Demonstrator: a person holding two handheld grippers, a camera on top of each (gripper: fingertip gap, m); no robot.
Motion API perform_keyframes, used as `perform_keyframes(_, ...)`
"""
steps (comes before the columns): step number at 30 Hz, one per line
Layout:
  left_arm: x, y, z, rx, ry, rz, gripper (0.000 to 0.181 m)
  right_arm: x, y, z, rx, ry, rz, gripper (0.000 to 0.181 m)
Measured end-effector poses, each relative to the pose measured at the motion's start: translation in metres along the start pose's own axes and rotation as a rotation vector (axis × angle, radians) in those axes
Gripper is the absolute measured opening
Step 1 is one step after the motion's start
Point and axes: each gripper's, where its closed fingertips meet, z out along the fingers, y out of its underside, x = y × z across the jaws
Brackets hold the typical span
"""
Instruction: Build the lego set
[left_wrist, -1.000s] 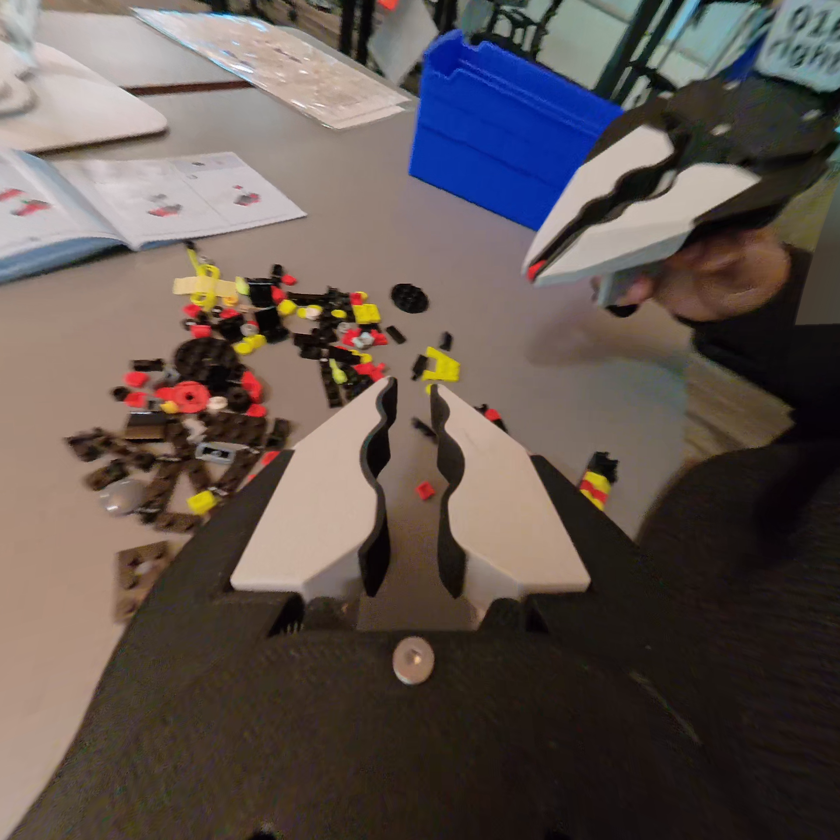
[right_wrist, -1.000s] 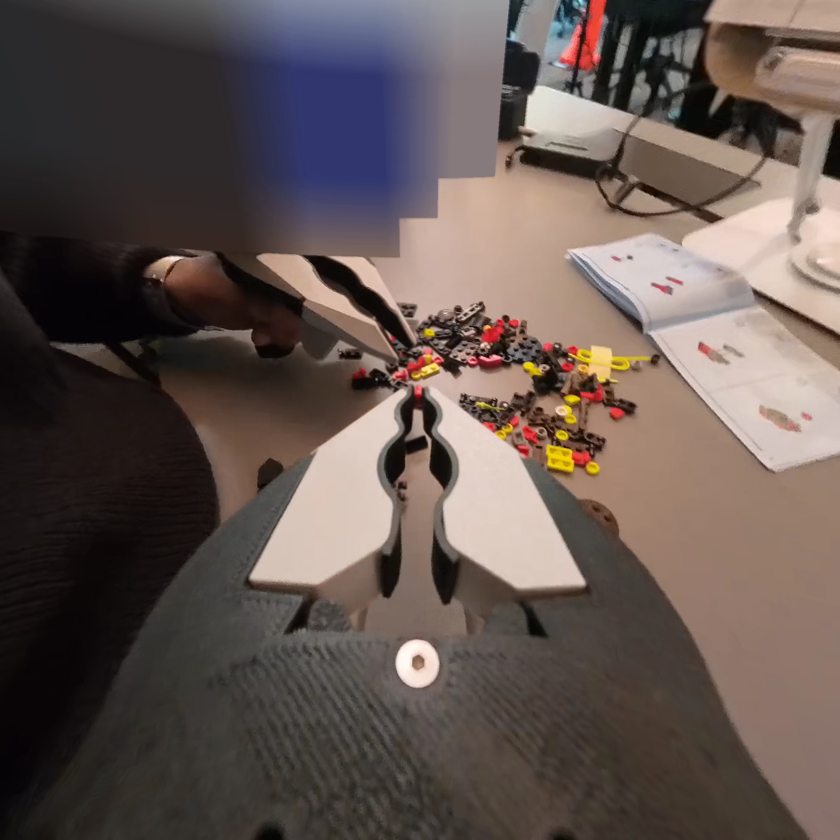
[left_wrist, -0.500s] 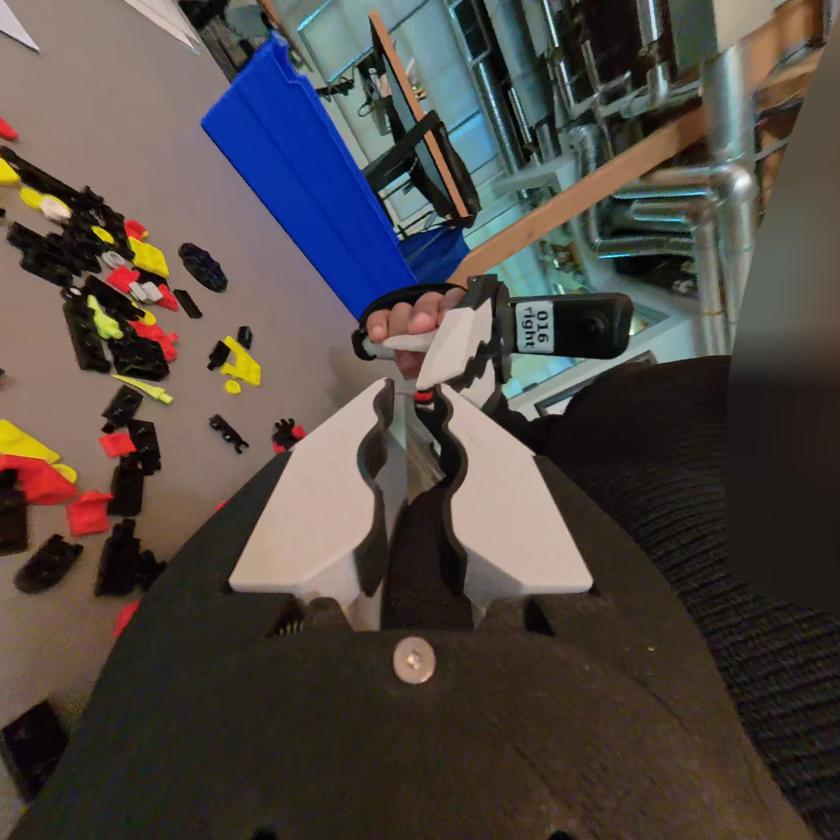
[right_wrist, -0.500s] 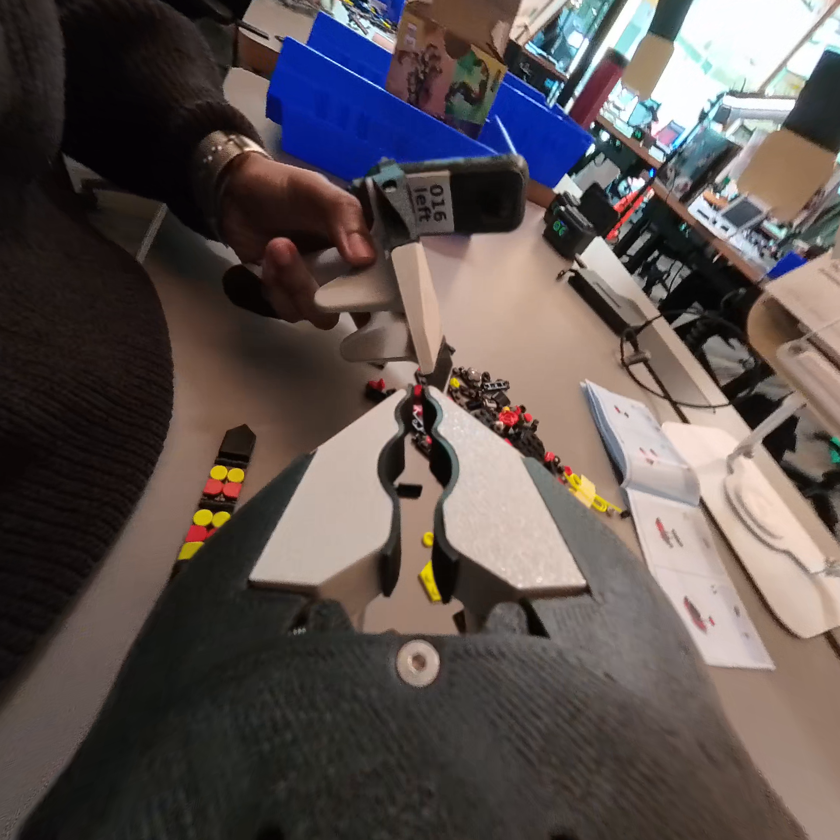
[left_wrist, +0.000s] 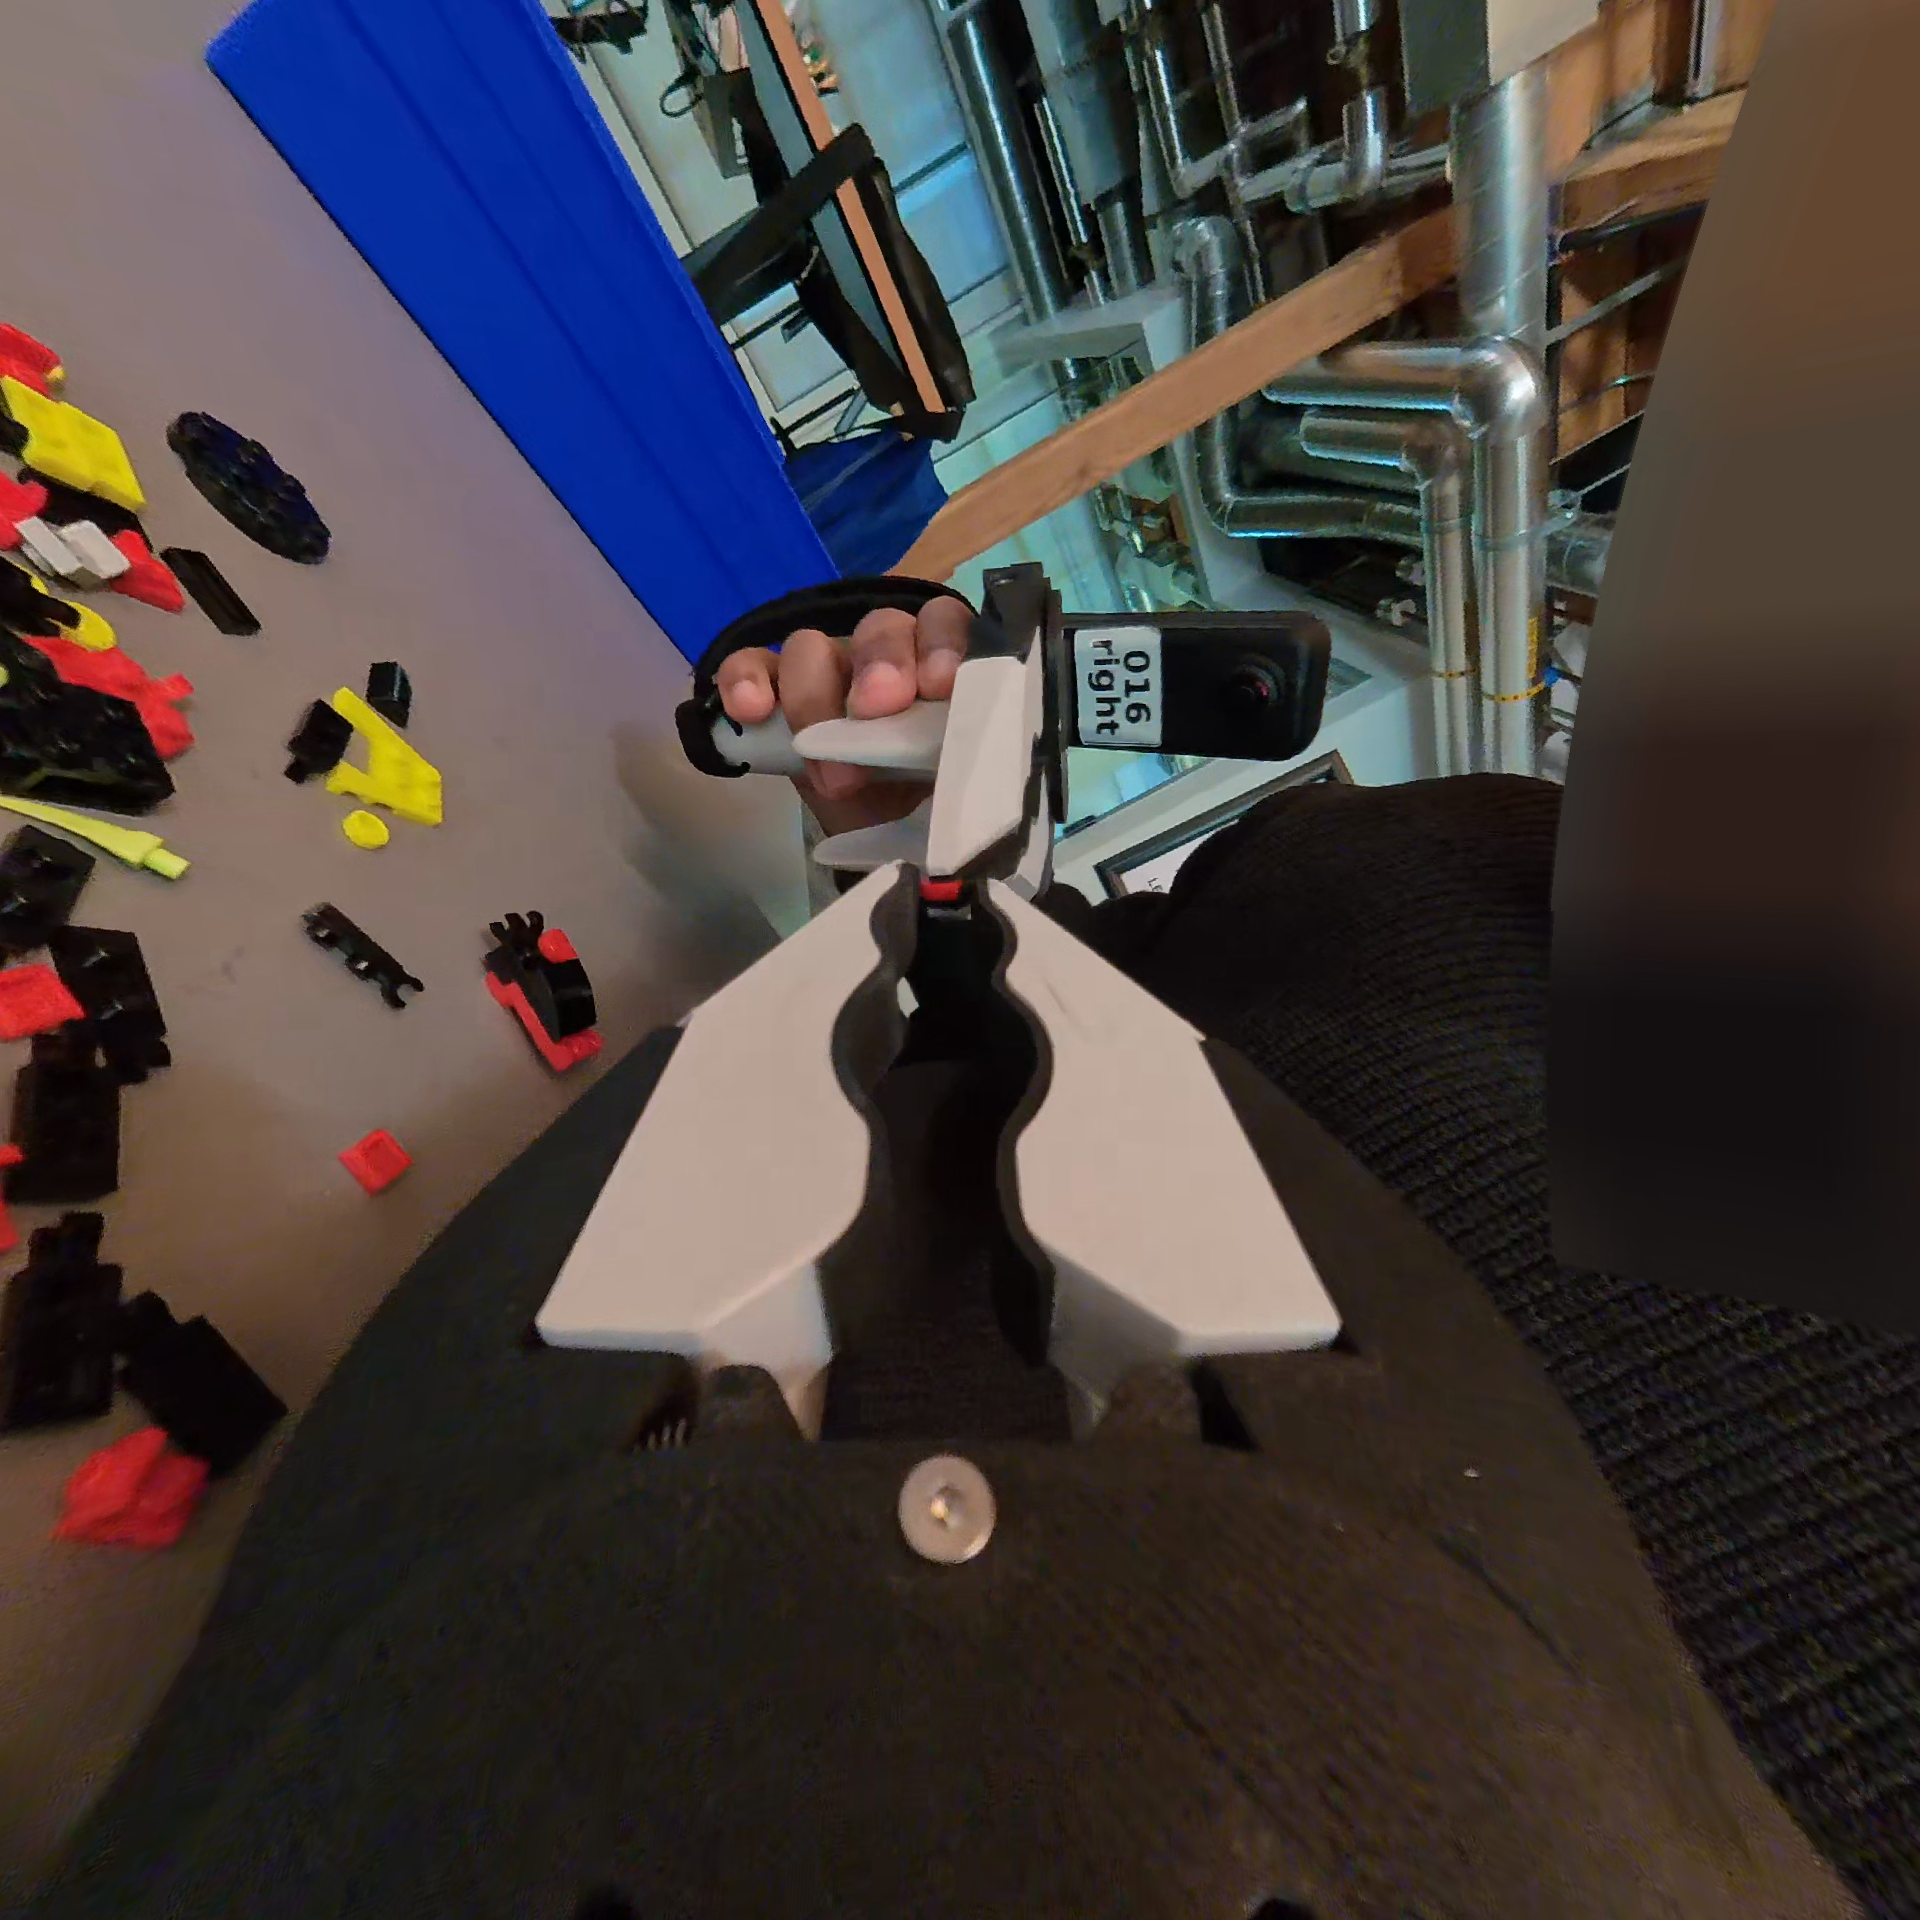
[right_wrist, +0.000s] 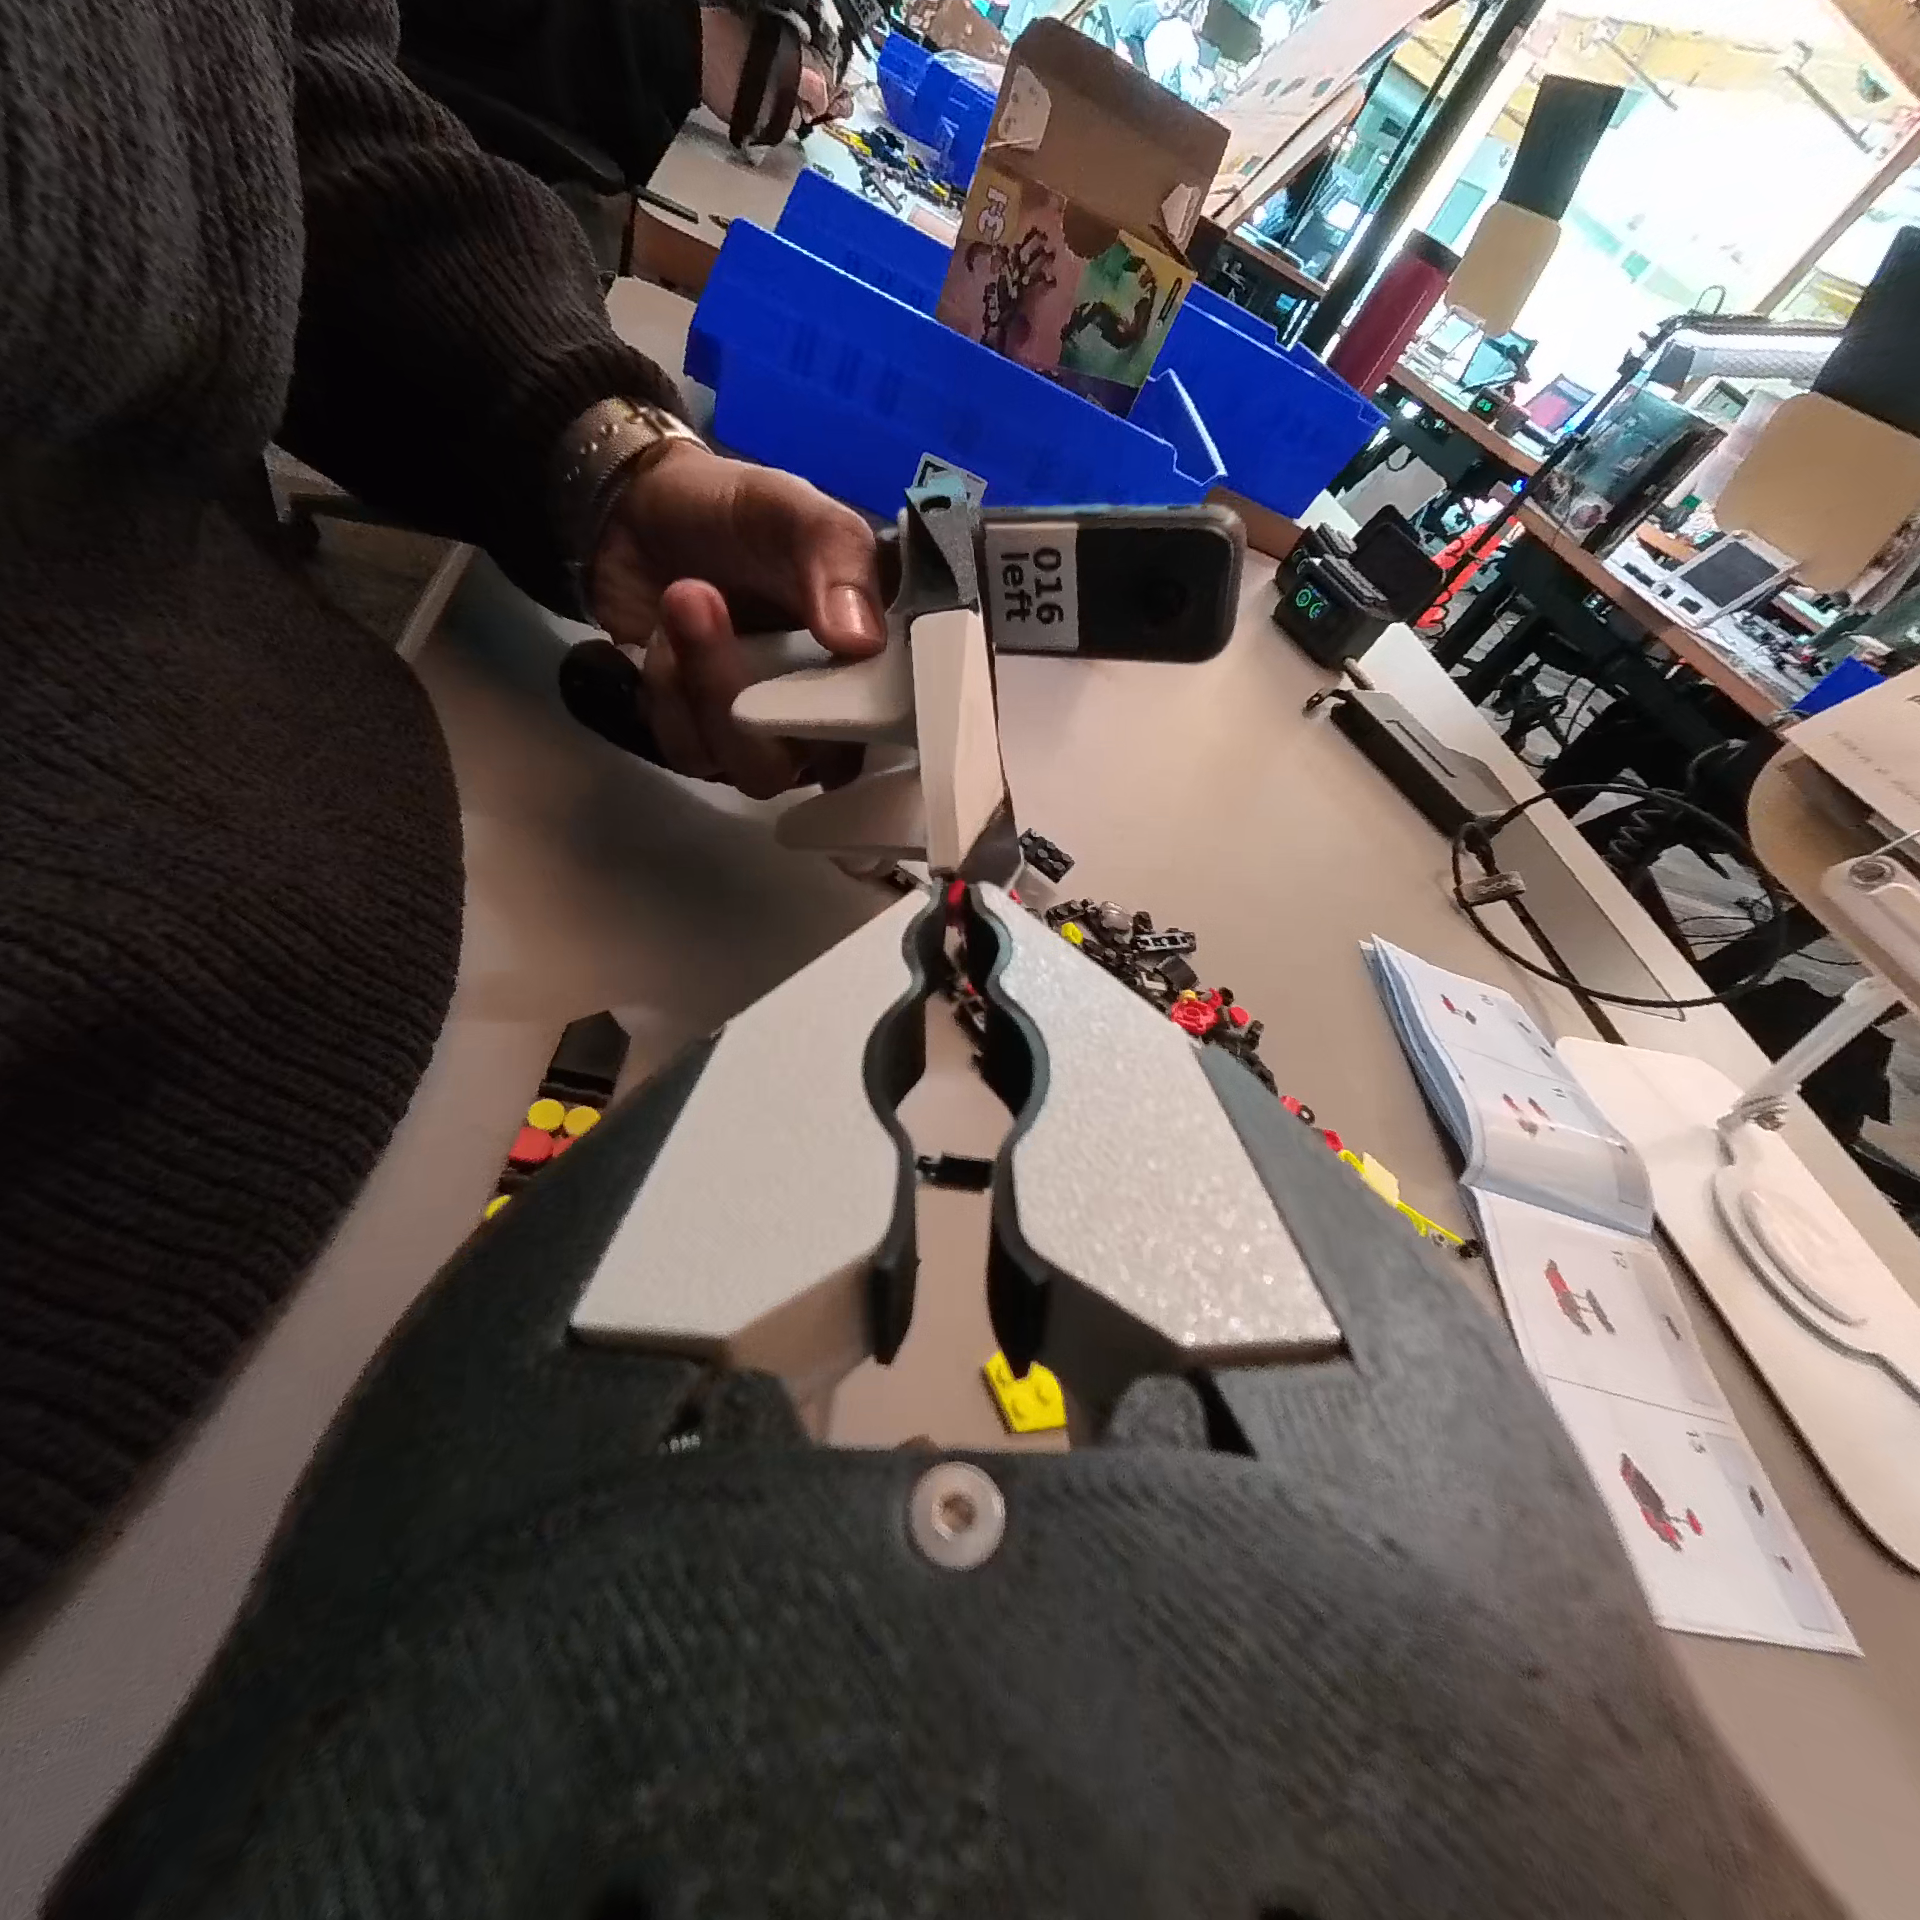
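Note:
My right gripper (right_wrist: 954, 906) is shut on a small red piece (right_wrist: 957, 895) and holds it in the air above the table's near edge. My left gripper (left_wrist: 948, 891) is narrowly open. Its tips stand either side of that red piece (left_wrist: 940, 889), which has a black part under it; I cannot tell if they touch it. The two grippers meet tip to tip at right angles: the right gripper (left_wrist: 974, 864) comes in from above in the left wrist view, and the left gripper (right_wrist: 966, 868) does so in the right wrist view. Loose black, red and yellow pieces (left_wrist: 83, 717) lie on the grey table (left_wrist: 520, 644).
A part-built strip with red and yellow round tiles (right_wrist: 551, 1117) lies near the table edge. An open instruction booklet (right_wrist: 1558, 1195), a white lamp base (right_wrist: 1787, 1257) and cables (right_wrist: 1558, 894) are to the right. Blue bins (right_wrist: 935, 384) hold a cardboard box (right_wrist: 1081, 218) at the back. The piece pile (right_wrist: 1143, 956) is beyond my tips. Both grippers' tips are close together, under 4 cm apart.
My left gripper lifted off the table and swung toward the right gripper. The right gripper came in with its red piece, and the two now meet tip to tip in the air.

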Motion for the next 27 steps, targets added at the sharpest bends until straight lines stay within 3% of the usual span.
perform_keyframes(13, -0.004, 0.003, -0.001, -0.023, -0.015, -0.001, 0.005, -0.003, 0.005, 0.0, -0.013, -0.023, 0.02, 0.003)
perform_keyframes(16, -0.005, 0.0, -0.003, -0.011, -0.021, 0.01, 0.004, 0.0, 0.009, -0.003, -0.032, -0.014, 0.026, 0.017)
perform_keyframes(20, -0.009, -0.004, -0.008, -0.006, -0.059, 0.041, 0.004, 0.005, 0.013, -0.007, -0.038, 0.003, 0.049, 0.017)
perform_keyframes(23, -0.02, 0.003, -0.011, -0.08, -0.158, 0.141, 0.004, 0.014, 0.021, -0.01, -0.063, 0.036, 0.095, 0.017)
perform_keyframes(27, -0.057, 0.035, -0.021, -0.35, -0.41, 0.332, 0.004, 0.024, 0.035, -0.013, -0.114, 0.079, 0.154, 0.016)
